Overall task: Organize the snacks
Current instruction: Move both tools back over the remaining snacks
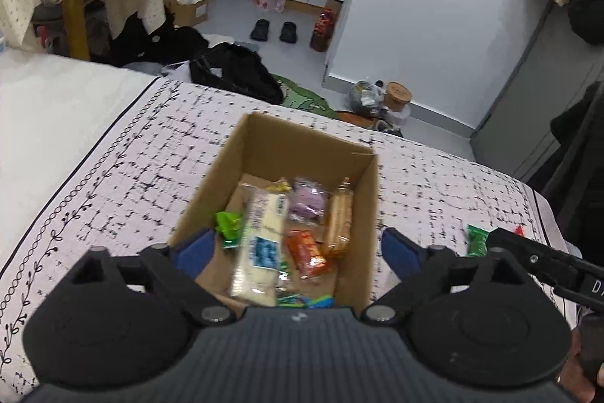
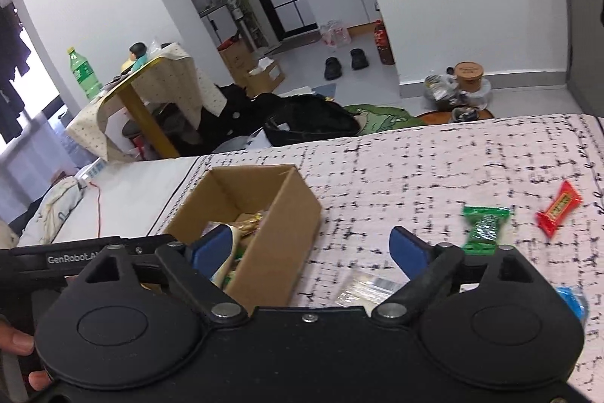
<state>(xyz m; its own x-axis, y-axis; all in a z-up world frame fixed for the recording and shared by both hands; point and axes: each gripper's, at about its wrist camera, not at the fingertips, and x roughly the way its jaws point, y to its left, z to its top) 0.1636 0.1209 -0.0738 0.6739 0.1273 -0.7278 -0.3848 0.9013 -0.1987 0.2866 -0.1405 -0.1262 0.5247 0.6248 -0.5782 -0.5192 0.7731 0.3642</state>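
An open cardboard box (image 1: 362,214) stands on the patterned bedspread (image 1: 113,184). In it lie a long white pack (image 1: 264,237), an orange pack (image 1: 307,250), a purple one (image 1: 307,203), a brown biscuit pack (image 1: 339,218) and a green wrapper (image 1: 228,225). My left gripper (image 1: 298,248) hovers open over the box, nothing between its blue pads. My right gripper (image 2: 309,248) is open and empty beside the box (image 2: 279,233), its left pad over the box's near corner. To its right on the spread lie a green candy (image 2: 485,227), a red candy (image 2: 560,208), a clear packet (image 2: 366,284) and a blue packet (image 2: 573,301).
The bed's far edge (image 2: 377,135) drops to a floor with black bags (image 2: 309,119). A small covered table (image 2: 151,78) with a green bottle (image 2: 85,74) stands at the back left. A white sheet (image 1: 56,108) lies left of the spread.
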